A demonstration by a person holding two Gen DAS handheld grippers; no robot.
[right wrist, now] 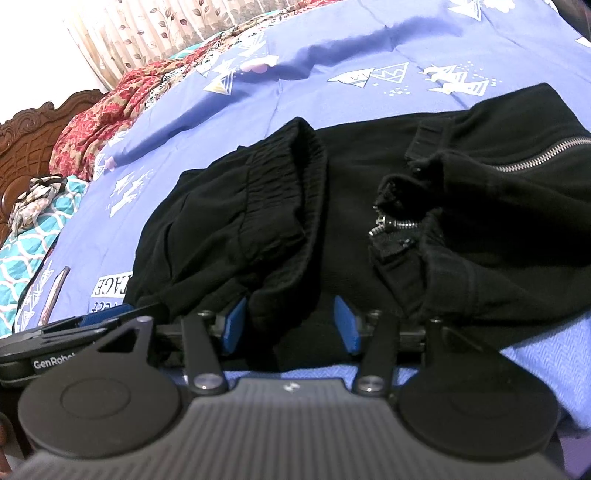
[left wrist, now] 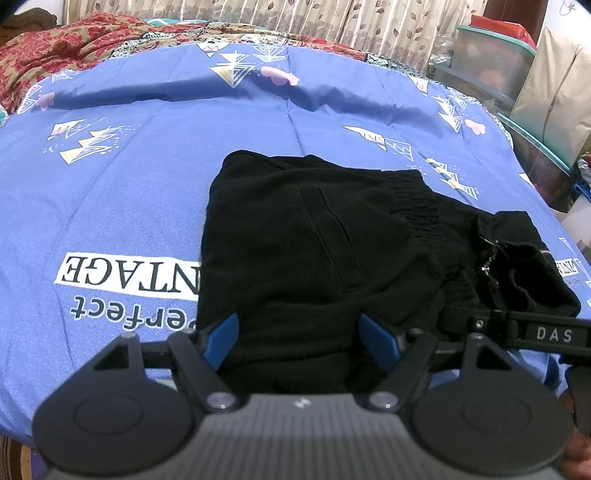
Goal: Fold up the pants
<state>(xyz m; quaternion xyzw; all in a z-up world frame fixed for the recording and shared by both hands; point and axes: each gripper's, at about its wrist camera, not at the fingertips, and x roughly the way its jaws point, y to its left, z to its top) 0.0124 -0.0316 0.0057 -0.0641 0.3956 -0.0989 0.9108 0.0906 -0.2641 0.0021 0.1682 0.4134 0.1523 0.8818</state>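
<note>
Setting: a bed is covered by a blue bedsheet (left wrist: 155, 184) printed with white triangles and lettering; a red floral blanket (left wrist: 62, 48) is bunched at the upper left of the left wrist view, with leaf-patterned curtains (left wrist: 332, 22) across the top.

Pants: black pants (left wrist: 295, 236) are laid in a folded bundle at the centre of the left wrist view, a stitched pocket outline facing up. In the right wrist view the same bundle (right wrist: 369, 192) fills the middle and right of the frame.

Waistband: a gathered elastic waistband (right wrist: 280, 192) is seen left of centre in the right wrist view.

Zipper: a silver zipper (right wrist: 543, 151) is shown at the right edge of that view.

Left claw: the left claw (left wrist: 301, 341) is held released at the bottom centre, its blue pads spread either side of the near edge of the pants, with nothing gripped.

Right claw: the right claw (right wrist: 291, 325) is likewise spread wide at the bottom centre of its view, black cloth lying between the pads without being pinched.

Background: clear storage boxes (left wrist: 487, 62) are stacked at the upper right of the left wrist view; a carved wooden headboard (right wrist: 33, 140) is glimpsed at the left edge of the right wrist view.
</note>
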